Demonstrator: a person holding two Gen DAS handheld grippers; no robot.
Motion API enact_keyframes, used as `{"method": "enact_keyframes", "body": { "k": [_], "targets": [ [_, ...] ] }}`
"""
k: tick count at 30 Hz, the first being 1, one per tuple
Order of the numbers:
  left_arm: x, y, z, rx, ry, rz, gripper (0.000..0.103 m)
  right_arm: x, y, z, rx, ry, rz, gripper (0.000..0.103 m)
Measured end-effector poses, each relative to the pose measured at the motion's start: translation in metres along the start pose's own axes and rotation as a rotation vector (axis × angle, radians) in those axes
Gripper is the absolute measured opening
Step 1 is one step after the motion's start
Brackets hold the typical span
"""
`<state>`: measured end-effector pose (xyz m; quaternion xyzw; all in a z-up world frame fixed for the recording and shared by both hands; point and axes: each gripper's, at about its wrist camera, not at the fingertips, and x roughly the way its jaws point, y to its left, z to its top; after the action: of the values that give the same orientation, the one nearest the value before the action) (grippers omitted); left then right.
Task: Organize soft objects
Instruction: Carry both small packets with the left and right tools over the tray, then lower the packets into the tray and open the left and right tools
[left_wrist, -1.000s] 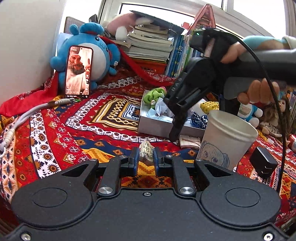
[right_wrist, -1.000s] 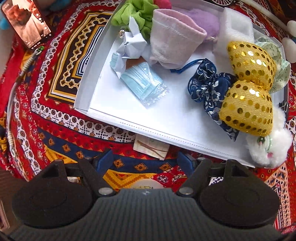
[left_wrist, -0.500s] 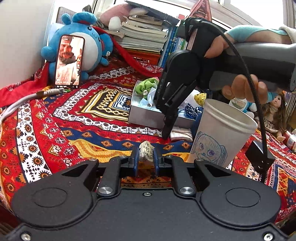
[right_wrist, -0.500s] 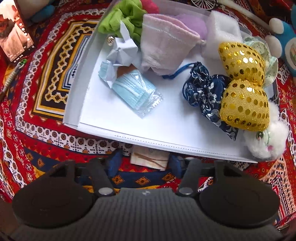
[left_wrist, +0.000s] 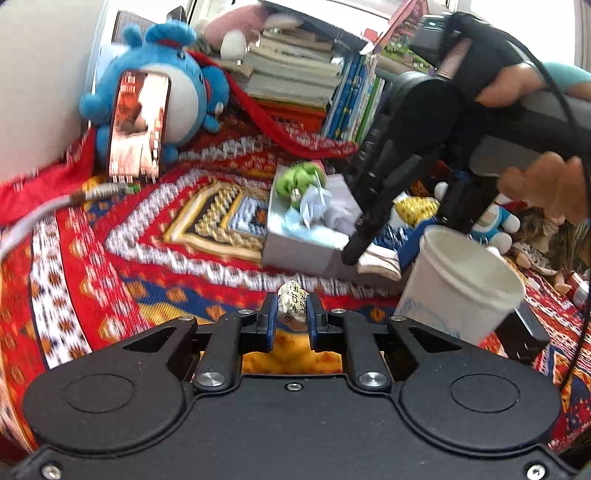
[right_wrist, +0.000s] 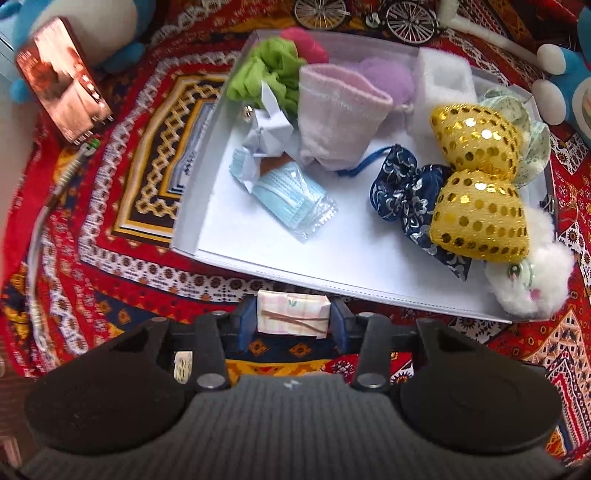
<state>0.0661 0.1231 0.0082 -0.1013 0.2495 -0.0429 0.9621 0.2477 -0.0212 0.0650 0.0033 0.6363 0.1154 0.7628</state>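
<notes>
The right gripper is closing on a folded cloth bundle; the left gripper pinches a crumpled wrapper.

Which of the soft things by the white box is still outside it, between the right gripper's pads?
The folded pink checked cloth tied with a rubber band; the rest lie inside the white box.
</notes>
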Motion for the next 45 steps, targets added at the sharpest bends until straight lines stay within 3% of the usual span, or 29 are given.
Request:
{"method": "enact_keyframes", "body": {
  "k": [7, 11, 17, 30, 45],
  "targets": [
    [0.010, 0.009, 0.044, -0.014, 0.009, -0.053, 0.015, -0.036, -0.026, -0.001, 0.023, -0.104, 0.099, 0.047],
    [0.034, 0.014, 0.076, -0.056, 0.058, -0.120, 0.015, -0.047, -0.042, 0.000, 0.048, -0.194, 0.125, 0.047],
    [0.078, 0.003, 0.104, -0.051, 0.162, -0.154, 0.015, -0.049, -0.076, -0.001, 0.098, -0.261, 0.138, 0.047],
    [0.131, -0.034, 0.109, 0.040, 0.339, -0.182, 0.015, -0.022, -0.109, -0.014, 0.071, -0.234, 0.133, 0.049],
    [0.162, -0.047, 0.101, 0.093, 0.378, -0.137, 0.016, 0.004, -0.118, -0.021, 0.049, -0.266, 0.105, 0.051]
  ]
}}
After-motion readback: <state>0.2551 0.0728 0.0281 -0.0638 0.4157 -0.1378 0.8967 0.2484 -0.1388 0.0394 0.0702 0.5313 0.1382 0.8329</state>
